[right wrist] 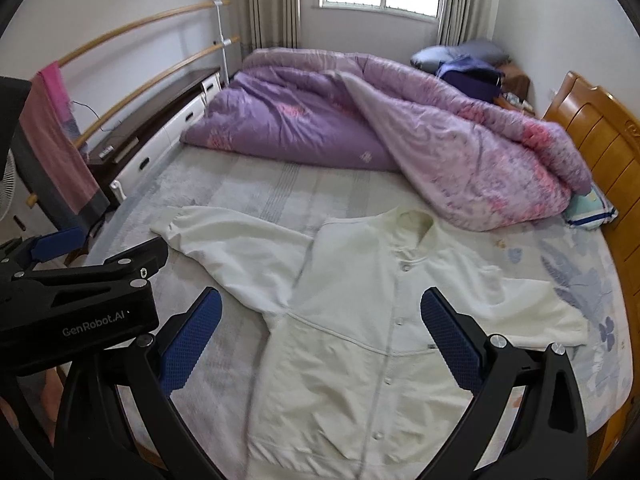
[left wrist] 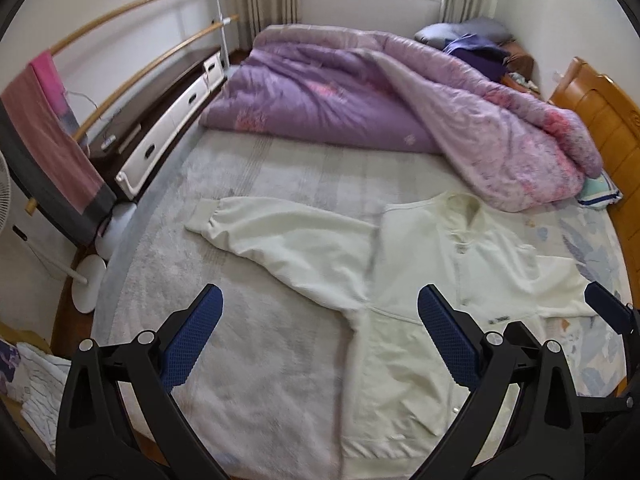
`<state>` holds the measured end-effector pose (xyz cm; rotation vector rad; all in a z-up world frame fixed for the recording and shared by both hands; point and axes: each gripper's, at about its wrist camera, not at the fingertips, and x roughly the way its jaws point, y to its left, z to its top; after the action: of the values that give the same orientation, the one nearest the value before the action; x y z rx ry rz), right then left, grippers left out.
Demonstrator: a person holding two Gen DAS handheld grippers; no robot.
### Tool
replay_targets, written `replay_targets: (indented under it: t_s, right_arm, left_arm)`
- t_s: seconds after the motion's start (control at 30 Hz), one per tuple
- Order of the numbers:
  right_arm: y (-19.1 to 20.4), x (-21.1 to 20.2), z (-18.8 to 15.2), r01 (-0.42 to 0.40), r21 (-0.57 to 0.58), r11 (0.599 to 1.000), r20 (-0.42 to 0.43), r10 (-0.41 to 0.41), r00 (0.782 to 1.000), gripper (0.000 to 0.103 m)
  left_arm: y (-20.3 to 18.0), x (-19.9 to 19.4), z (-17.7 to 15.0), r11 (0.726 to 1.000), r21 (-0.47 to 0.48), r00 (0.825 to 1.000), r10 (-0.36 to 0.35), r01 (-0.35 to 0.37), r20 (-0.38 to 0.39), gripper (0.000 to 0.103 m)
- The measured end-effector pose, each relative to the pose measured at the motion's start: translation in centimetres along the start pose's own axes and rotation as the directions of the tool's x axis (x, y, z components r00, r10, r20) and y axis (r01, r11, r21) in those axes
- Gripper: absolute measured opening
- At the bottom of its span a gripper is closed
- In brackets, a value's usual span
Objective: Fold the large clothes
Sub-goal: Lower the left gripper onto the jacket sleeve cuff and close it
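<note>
A cream button-front jacket (left wrist: 416, 264) lies flat on the bed, collar toward the quilt, its left sleeve (left wrist: 256, 228) stretched out to the left. It also shows in the right wrist view (right wrist: 360, 312), with the right sleeve (right wrist: 532, 300) folded over near the floral sheet. My left gripper (left wrist: 320, 340) is open and empty, held above the jacket's lower left. My right gripper (right wrist: 320, 340) is open and empty above the jacket's hem. The left gripper's body (right wrist: 72, 292) shows at the left of the right wrist view.
A bunched purple quilt (left wrist: 360, 96) covers the far half of the bed. A wooden headboard (left wrist: 600, 112) stands at the right. A low white-drawer cabinet (left wrist: 168, 120), a rail with a pink towel (left wrist: 52, 128) and a fan (left wrist: 8, 192) line the left side.
</note>
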<state>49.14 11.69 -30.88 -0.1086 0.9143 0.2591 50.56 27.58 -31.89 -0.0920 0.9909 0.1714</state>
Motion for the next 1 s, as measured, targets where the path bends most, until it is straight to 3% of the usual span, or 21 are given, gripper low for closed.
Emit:
replay_targets:
  t_s: [0.27, 0.43, 0.57, 0.67, 0.87, 1.0]
  right_arm:
    - [4.6, 11.3, 3.0, 0.008, -0.035, 0.999, -0.106, -0.012, 0.994, 0.096]
    - [5.9, 18.4, 3.2, 0.029, -0.068, 0.997, -0.159, -0.039, 0.986, 0.096]
    - [4.9, 23.6, 2.9, 0.059, -0.055, 0.997, -0.198, -0.069, 0.978, 0.096]
    - [3.7, 27.0, 2.5, 0.087, -0.035, 0.996, -0.218, -0.092, 0.972, 0.096]
    - [1.0, 32.0, 1.2, 0.136, -0.004, 0.991, -0.249, -0.133, 0.959, 0.096]
    - [-1.8, 33.6, -0.1, 0.162, 0.034, 0.986, -0.267, -0.148, 0.952, 0.096]
  left_arm:
    - [4.2, 10.3, 2.6, 0.999, -0.032, 0.994, -0.039, 0.036, -0.104, 0.098]
    - [8.8, 18.5, 2.6, 0.986, -0.164, 0.979, -0.043, 0.01, -0.199, 0.098]
    - [14.0, 24.9, 1.7, 0.955, -0.296, 0.97, -0.047, -0.027, -0.24, 0.098]
    - [17.2, 29.0, 1.4, 0.929, -0.352, 0.959, 0.007, -0.111, -0.282, 0.098]
    - [22.8, 35.0, 1.6, 0.89, -0.433, 0.967, 0.033, -0.143, -0.252, 0.098]
    - [24.9, 37.7, 2.3, 0.88, -0.448, 0.971, 0.055, -0.158, -0.233, 0.098]
